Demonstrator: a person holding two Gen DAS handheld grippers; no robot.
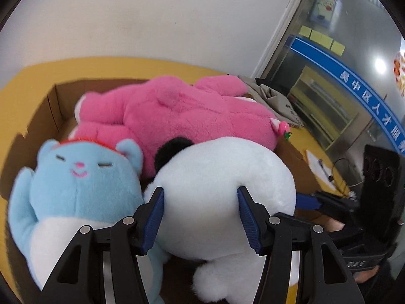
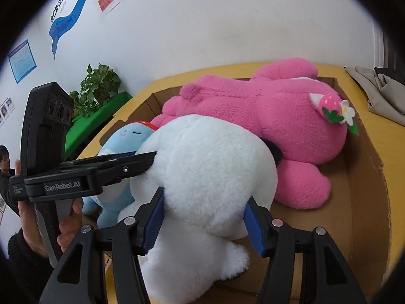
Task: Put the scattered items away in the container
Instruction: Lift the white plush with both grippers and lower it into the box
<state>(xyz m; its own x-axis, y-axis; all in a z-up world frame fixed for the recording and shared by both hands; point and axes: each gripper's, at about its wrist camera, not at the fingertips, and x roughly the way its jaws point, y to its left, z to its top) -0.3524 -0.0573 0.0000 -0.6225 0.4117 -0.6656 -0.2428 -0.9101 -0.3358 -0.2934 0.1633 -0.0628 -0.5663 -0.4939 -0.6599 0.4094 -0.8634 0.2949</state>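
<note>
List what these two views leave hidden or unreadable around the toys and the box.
- White plush face: turned away in both views.
- Pink plush face: hidden, lying face down.
- Cardboard box floor: mostly covered by toys.
- Blue plush lower body: left view, behind the left gripper.

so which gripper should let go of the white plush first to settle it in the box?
Probably the left gripper. It pinches the white plush toy close against the blue plush bear, already low in the cardboard box. The right gripper grips the side facing the open floor space and can lower it.
</note>
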